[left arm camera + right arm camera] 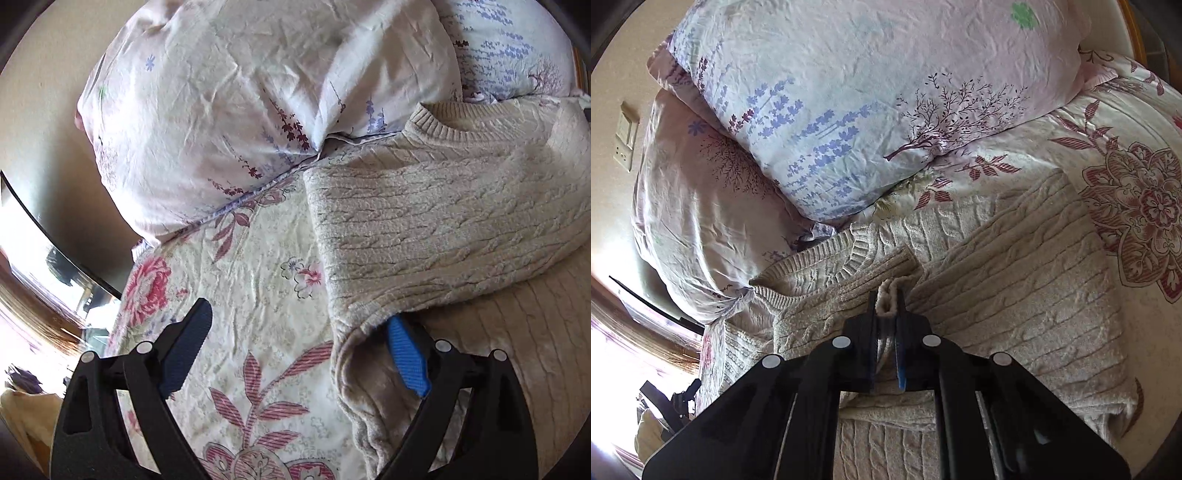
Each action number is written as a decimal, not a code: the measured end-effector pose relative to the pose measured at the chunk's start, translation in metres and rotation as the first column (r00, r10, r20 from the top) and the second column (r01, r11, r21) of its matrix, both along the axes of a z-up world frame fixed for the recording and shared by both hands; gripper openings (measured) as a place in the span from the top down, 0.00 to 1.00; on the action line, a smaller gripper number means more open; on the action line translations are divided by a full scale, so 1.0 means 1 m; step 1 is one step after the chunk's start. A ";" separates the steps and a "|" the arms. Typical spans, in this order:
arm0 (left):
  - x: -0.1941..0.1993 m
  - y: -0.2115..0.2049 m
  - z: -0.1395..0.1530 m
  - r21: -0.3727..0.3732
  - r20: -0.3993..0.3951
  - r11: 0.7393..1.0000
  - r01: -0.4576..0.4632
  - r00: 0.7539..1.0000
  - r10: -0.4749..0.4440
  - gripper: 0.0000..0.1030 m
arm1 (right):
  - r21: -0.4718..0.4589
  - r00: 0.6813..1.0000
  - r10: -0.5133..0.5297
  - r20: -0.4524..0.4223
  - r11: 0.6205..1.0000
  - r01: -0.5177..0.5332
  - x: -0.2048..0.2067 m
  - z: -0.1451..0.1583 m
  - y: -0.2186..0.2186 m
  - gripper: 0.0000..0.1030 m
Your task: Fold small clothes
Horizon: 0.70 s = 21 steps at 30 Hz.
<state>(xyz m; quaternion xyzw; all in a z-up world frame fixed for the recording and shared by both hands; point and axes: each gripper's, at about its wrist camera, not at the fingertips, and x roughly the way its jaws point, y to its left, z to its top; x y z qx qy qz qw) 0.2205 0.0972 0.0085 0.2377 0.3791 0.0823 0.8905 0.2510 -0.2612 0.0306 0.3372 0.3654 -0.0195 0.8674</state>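
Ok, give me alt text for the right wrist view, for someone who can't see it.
The right gripper is shut on a fold of a beige cable-knit sweater lying on a floral bedspread. Two floral pillows lie beyond the sweater's ribbed collar.

The sweater (1015, 280) lies on the bedspread (1137, 155), its collar (812, 258) toward 2 pillows (871, 92) at the head of the bed. 1 pillow (701, 192) lies partly under the other. A sleeve (424, 236) is folded across the sweater's body. The left gripper (299, 350) straddles the sweater's edge, 1 finger (408, 358) under the sleeve. The right gripper (888, 314) sits over the sweater's middle, pinching a fold.
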 end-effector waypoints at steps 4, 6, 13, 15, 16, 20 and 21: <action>0.015 0.005 0.003 -0.020 0.017 0.997 -0.071 0.997 0.072 0.16 | -0.011 0.987 -0.005 0.160 1.000 0.006 -0.006 0.031 0.001 0.93; 0.018 0.022 0.007 -0.121 0.026 0.982 -0.146 0.988 0.150 0.16 | -0.018 0.966 -0.029 0.258 0.999 0.035 -0.022 0.046 -0.001 0.93; 0.014 0.034 0.007 -0.195 0.039 0.957 -0.213 0.974 0.225 0.13 | -0.039 0.998 -0.052 0.032 0.998 0.053 -0.035 -0.013 -0.002 0.93; 0.014 0.031 0.003 -0.177 0.004 0.961 -0.212 0.976 0.216 0.12 | -0.004 0.998 -0.053 -0.016 0.999 0.052 -0.041 -0.026 -0.004 0.93; 0.014 0.031 0.000 -0.170 -0.023 0.964 -0.206 0.979 0.205 0.12 | 0.005 0.999 -0.049 -0.018 0.999 0.049 -0.044 -0.026 -0.005 0.93; -0.003 0.037 0.009 -0.189 -0.044 0.973 -0.131 0.991 0.124 0.04 | 0.011 0.998 -0.004 -0.063 1.000 0.005 -0.051 -0.019 -0.005 0.92; -0.009 0.042 0.013 -0.216 -0.047 0.970 -0.109 0.994 0.101 0.04 | 0.026 0.998 0.005 -0.070 1.000 -0.003 -0.053 -0.016 -0.007 0.90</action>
